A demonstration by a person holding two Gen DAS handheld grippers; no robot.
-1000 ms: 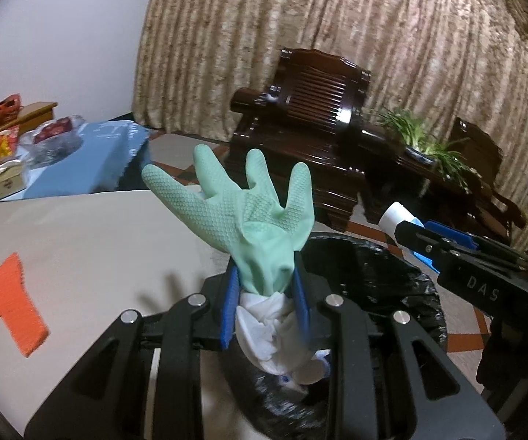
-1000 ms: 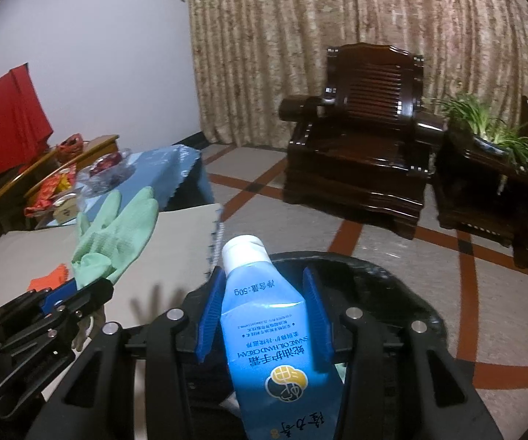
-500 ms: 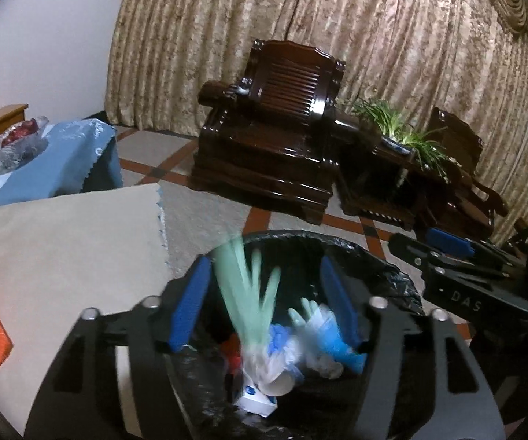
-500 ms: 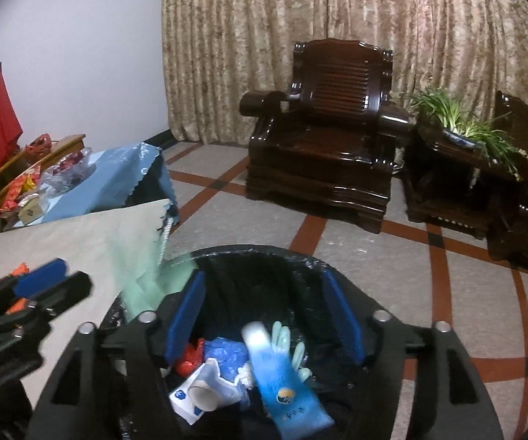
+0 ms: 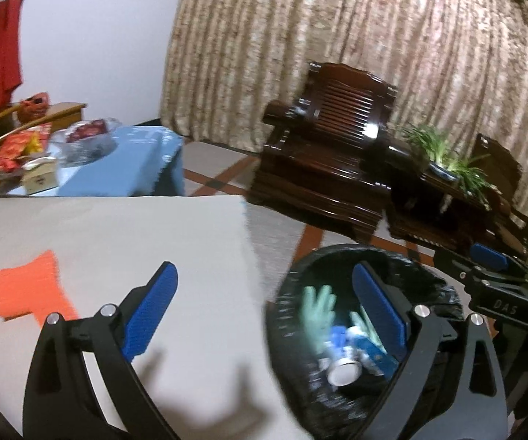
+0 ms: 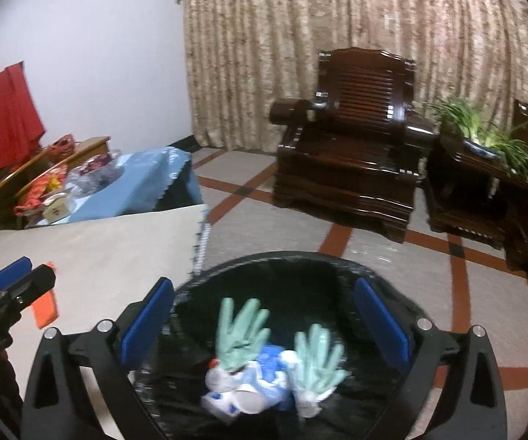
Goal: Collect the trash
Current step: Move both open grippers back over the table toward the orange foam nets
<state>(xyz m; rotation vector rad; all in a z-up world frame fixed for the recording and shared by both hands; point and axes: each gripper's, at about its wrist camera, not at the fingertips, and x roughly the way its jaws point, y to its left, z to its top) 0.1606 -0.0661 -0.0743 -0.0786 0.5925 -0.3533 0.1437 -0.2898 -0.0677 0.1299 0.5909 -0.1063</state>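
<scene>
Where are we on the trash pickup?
Done: two green gloves and other trash lie in the black-lined bin. In hand: nothing; left gripper and right gripper are open. Left: the orange piece on the table.

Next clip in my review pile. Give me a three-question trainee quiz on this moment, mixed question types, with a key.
1. True or false: the left gripper grips a green glove.
2. Where do the two green gloves lie? A) on the table B) in the bin C) on the armchair
3. Fill in: the one item lying on the beige table is an ______ cloth.

Key
1. False; its jaws stand wide apart, with nothing between them. The right gripper is the same.
2. B
3. orange
</scene>
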